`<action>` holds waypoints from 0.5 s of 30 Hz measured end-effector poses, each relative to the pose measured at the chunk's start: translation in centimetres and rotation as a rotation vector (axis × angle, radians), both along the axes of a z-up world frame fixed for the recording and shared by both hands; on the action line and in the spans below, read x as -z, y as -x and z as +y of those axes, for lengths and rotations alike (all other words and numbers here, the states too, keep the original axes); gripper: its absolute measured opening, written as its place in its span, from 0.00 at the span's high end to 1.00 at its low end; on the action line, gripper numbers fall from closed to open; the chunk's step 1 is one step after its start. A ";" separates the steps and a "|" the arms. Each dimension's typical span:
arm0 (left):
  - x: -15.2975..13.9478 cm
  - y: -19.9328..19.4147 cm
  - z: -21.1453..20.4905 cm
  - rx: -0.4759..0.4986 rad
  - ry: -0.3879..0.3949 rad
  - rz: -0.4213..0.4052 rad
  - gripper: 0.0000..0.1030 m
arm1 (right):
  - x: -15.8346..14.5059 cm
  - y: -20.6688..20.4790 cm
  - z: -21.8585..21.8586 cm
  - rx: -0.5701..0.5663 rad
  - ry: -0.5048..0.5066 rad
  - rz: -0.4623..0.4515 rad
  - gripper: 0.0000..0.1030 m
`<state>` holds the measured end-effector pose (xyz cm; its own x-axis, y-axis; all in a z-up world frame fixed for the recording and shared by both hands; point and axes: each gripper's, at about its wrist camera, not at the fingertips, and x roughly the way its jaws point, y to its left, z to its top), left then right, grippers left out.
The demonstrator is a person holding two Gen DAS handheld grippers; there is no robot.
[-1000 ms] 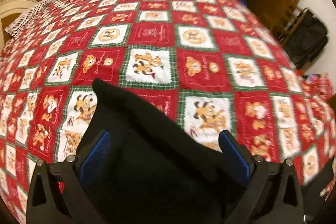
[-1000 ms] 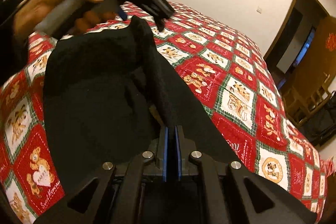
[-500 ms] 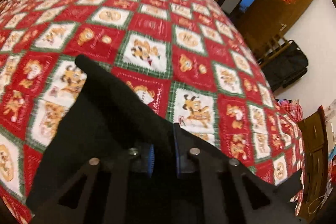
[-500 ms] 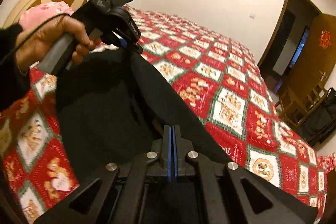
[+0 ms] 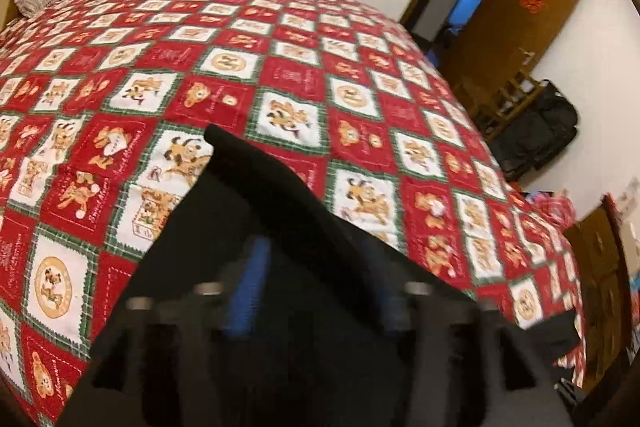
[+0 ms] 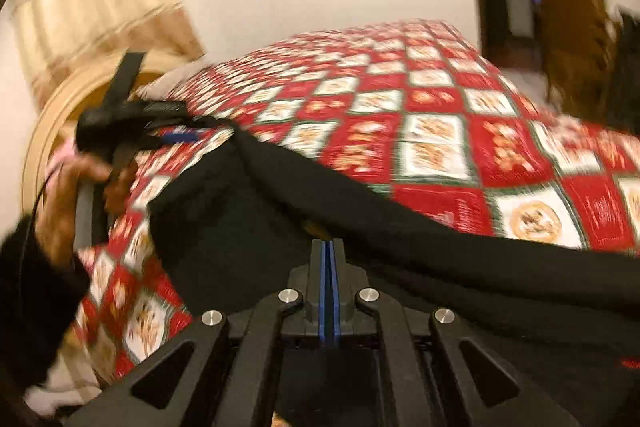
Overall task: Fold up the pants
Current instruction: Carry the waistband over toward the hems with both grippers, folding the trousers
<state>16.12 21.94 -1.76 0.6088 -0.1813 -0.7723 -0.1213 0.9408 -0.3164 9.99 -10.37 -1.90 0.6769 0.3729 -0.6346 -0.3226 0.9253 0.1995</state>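
Note:
Black pants [image 5: 256, 227] lie on a red, white and green patchwork bedspread [image 5: 280, 75]. In the left wrist view my left gripper [image 5: 316, 279] is blurred; one blue pad [image 5: 250, 283] shows at the left, the other is hidden by black cloth, and the jaws look parted over the pants. In the right wrist view my right gripper [image 6: 329, 259] is shut, its blue pads pressed together with black pants [image 6: 400, 227] cloth around them. The left gripper [image 6: 176, 131] shows there at the far corner of the pants, held by a hand.
A cream headboard [image 6: 52, 131] and curtain stand at the bed's head. A wooden door [image 5: 520, 19], a wooden chair [image 5: 508, 95] and a black bag [image 5: 540, 131] stand beyond the bed's far right side. A wooden cabinet [image 5: 600, 267] stands at the right.
My left gripper was open, shut on the pants half a second ago, and its jaws now stand apart. Both grippers have swung, with the pants pulled taut between them; the right stays shut.

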 end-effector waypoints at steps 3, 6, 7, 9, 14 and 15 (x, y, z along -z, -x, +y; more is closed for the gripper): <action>0.1 -1.4 -0.9 -0.002 -0.076 0.018 0.31 | 0.2 -1.9 0.6 -0.066 0.105 0.040 0.94; 1.1 -3.0 -1.7 -0.038 -0.181 0.070 0.30 | 0.6 -2.8 2.1 -0.169 0.221 0.038 0.76; 1.6 -3.5 -1.7 -0.041 -0.190 0.094 0.30 | 0.7 -2.9 2.7 -0.205 0.251 0.029 0.58; 2.8 -4.1 -1.7 -0.048 -0.182 0.135 0.30 | 0.8 -2.5 2.9 -0.236 0.272 -0.006 0.39; 4.2 -5.0 -2.1 -0.042 -0.170 0.169 0.30 | 1.7 -3.6 3.6 -0.227 0.413 -0.054 0.38; 4.3 -5.2 -2.2 -0.042 -0.172 0.172 0.30 | 2.0 -4.1 3.8 -0.235 0.441 -0.050 0.38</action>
<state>21.29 19.77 -6.09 0.4697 -0.0152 -0.8827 -0.1998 0.9721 -0.1231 14.04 -6.60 -3.94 0.6402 0.2228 -0.7352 -0.5320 0.8190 -0.2151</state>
